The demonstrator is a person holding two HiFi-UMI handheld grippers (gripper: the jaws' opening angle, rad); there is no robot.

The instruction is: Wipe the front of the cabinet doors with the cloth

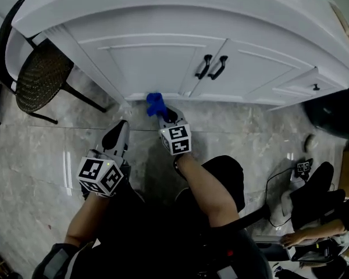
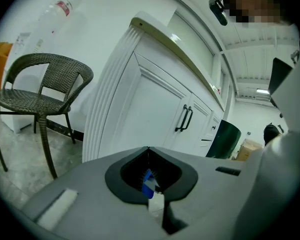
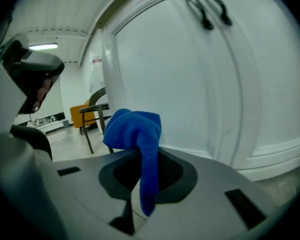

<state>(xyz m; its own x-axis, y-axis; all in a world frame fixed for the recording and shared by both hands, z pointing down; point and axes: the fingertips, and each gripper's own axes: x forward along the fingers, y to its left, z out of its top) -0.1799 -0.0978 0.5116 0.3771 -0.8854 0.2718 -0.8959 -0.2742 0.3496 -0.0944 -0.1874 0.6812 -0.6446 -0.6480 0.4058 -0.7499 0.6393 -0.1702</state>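
Note:
A white cabinet (image 1: 163,57) with two doors and a pair of black handles (image 1: 212,67) faces me. My right gripper (image 1: 161,113) is shut on a bunched blue cloth (image 1: 155,102), holding it low at the bottom edge of the left door; I cannot tell whether it touches. In the right gripper view the cloth (image 3: 135,131) sticks up and hangs down between the jaws of the right gripper (image 3: 140,151), close to the door panel (image 3: 165,79). My left gripper (image 1: 122,125) hovers over the floor to the left, shut and holding nothing. Its jaws meet in the left gripper (image 2: 148,149) view.
A dark wicker chair (image 1: 42,77) stands left of the cabinet. A dark bin (image 1: 331,112) sits at the right by the drawers (image 1: 314,86). Another person's hand (image 1: 291,238) and cables (image 1: 279,185) are at the lower right on the marble floor (image 1: 46,150).

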